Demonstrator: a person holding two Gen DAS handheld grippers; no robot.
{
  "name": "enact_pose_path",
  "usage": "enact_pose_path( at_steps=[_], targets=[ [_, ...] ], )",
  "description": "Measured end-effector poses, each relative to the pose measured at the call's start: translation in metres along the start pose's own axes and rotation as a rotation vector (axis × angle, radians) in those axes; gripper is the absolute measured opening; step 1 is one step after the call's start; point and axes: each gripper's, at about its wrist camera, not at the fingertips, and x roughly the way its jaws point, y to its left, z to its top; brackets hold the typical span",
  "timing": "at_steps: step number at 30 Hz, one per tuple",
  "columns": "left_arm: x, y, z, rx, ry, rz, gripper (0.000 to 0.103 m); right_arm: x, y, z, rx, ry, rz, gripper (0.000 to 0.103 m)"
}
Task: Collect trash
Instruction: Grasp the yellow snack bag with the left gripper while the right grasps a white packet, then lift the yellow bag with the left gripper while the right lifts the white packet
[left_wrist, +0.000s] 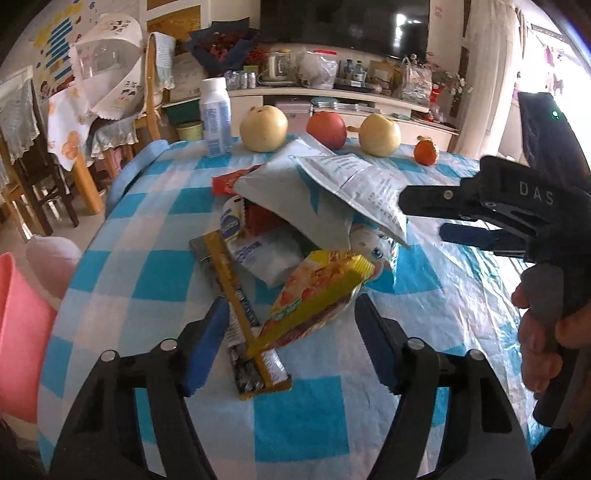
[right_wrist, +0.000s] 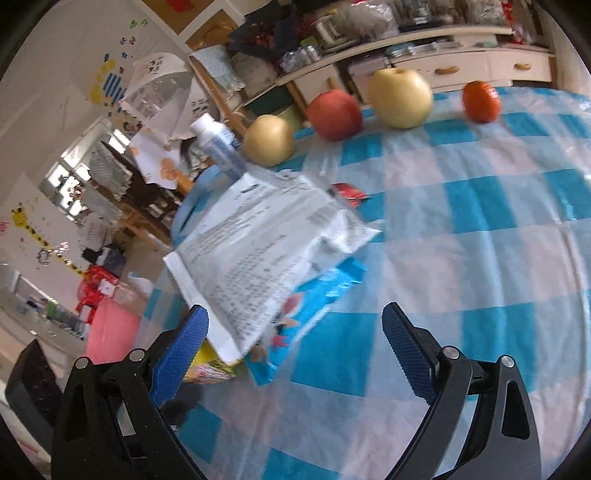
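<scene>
The left tool (left_wrist: 288, 332) stands with its blue pads apart, and between them, untouched so far, lie the lower corner of a yellow crinkled snack packet (left_wrist: 314, 291) and a long yellow-edged foil wrapper strip (left_wrist: 240, 306) that runs under it. The right tool (right_wrist: 295, 350) is likewise apart and holds nothing; its left pad sits just beside the near edge of a white printed plastic bag (right_wrist: 258, 251), with a blue cartoon-printed wrapper (right_wrist: 306, 306) showing beneath.

All this trash forms one loose heap on the blue-and-white checked desk (left_wrist: 303, 421). Just beyond the left tool's pads, a white crumpled sachet (left_wrist: 266, 254) and a red packet (left_wrist: 229, 182) hide partly under the white bag. Well beyond the heap, at the far edge, stand a white plastic bottle (left_wrist: 216, 116), two pale yellow pears (left_wrist: 264, 129), a red apple (left_wrist: 327, 129) and a small orange tangerine (left_wrist: 424, 151) — none of them trash, I judge.

To do this grasp well, the left tool should probably settle on one item – the yellow packet's corner is the likeliest – and close on a flat seam, not the puffed middle, so the slick foil does not slip. The right tool would best pinch the bag's near edge without dragging the cloth
</scene>
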Motion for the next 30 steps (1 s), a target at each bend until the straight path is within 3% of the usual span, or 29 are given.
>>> enact_pose_path(
  at_steps=[5, 8, 16, 24, 30],
  targets=[
    [0.012, -0.001, 0.003, 0.01, 0.012, -0.041, 0.068, 0.014, 0.001, 0.007, 0.014, 0.02, 0.026, 0.094],
    [0.021, -0.005, 0.0, 0.013, 0.044, -0.079, 0.061, 0.022, -0.002, 0.013, 0.046, 0.038, 0.049, 0.094],
    [0.026, -0.029, -0.006, 0.078, 0.088, -0.242, 0.057, 0.023, 0.0, 0.033, 0.038, 0.019, 0.047, 0.094],
    [0.031, -0.024, -0.003, 0.044, 0.1, -0.206, 0.058, 0.039, 0.003, 0.042, 0.069, 0.085, -0.041, 0.094],
    [0.035, -0.026, 0.001, 0.02, 0.099, -0.207, 0.064, 0.048, 0.021, 0.046, -0.025, 0.06, -0.094, 0.095]
  ],
)
